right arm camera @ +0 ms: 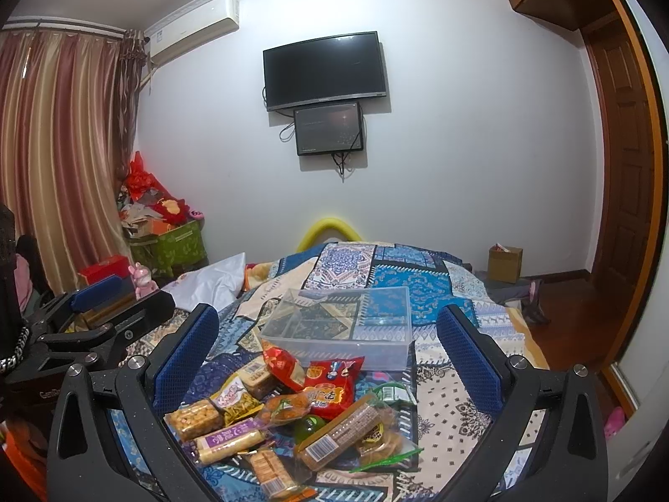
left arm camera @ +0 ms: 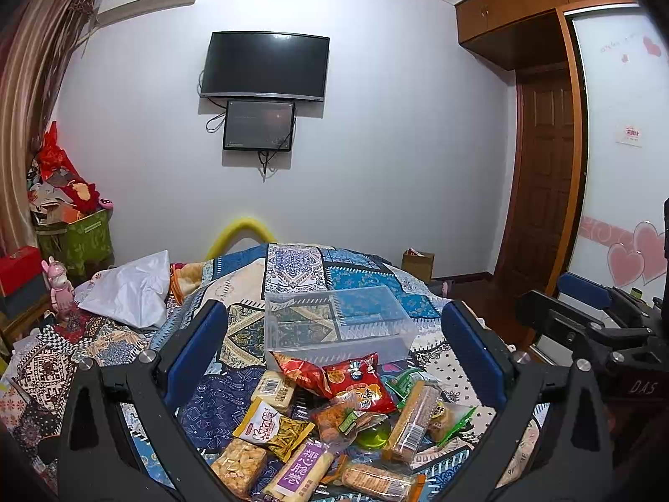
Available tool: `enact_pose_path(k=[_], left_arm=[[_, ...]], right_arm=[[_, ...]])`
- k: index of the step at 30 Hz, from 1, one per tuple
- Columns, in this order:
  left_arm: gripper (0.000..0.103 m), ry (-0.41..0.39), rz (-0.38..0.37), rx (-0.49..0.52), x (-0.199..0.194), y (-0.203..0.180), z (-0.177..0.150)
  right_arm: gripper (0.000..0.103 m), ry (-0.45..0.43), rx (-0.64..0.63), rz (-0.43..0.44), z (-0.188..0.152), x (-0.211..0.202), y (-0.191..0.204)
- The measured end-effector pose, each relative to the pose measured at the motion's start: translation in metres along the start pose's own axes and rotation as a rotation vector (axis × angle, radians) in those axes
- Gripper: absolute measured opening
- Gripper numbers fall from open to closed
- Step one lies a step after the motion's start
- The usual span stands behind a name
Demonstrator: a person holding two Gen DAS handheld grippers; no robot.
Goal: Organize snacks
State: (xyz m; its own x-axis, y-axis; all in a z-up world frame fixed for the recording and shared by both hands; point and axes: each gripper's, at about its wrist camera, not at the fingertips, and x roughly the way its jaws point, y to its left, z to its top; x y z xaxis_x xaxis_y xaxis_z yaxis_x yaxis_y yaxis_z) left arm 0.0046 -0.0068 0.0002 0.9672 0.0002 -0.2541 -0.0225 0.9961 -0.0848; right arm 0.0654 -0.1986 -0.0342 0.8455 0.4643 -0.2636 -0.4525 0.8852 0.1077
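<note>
Snacks: we see a loose heap of wrapped snack packets [left arm camera: 334, 426] lying on the patterned patchwork bedspread [left arm camera: 292, 267], near us and between both tools.
Box: a clear rectangular plastic storage box [left arm camera: 334, 322] sits just beyond the heap, its near wall touching or almost touching the red crinkly foil packets [left arm camera: 355, 380]; it looks empty, with dividers faintly visible inside.
Left gripper: our left gripper [left arm camera: 334, 359] hangs above the heap, jaws spread wide, holding nothing.
Right gripper: our right gripper [right arm camera: 330, 355] hangs beside it over the same heap, jaws equally wide and empty.
Step in hand: we judge that sorting has not begun and that we are choosing a first packet.
Doing it well: we favour a top packet that stands free, such as the long brown bar with a barcode [right arm camera: 338, 431] on the right or the purple-labelled cream roll [right arm camera: 230, 439] on the left.
Grip: we close across the narrow width, gently, since these wrappers crush and slide.
Risk: packets overlap, so a low grab may drag neighbours along.
Placement: we carry it clear over the near wall before releasing.
</note>
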Motion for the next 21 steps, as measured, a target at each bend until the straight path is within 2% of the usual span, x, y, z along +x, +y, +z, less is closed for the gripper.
enact_pose_path(k=[21], left_arm=[[0.103,0.026,0.003,-0.004,0.012,0.001,-0.006]], right_arm=[[0.103,0.019,0.005,0.006,-0.003,0.006,0.001]])
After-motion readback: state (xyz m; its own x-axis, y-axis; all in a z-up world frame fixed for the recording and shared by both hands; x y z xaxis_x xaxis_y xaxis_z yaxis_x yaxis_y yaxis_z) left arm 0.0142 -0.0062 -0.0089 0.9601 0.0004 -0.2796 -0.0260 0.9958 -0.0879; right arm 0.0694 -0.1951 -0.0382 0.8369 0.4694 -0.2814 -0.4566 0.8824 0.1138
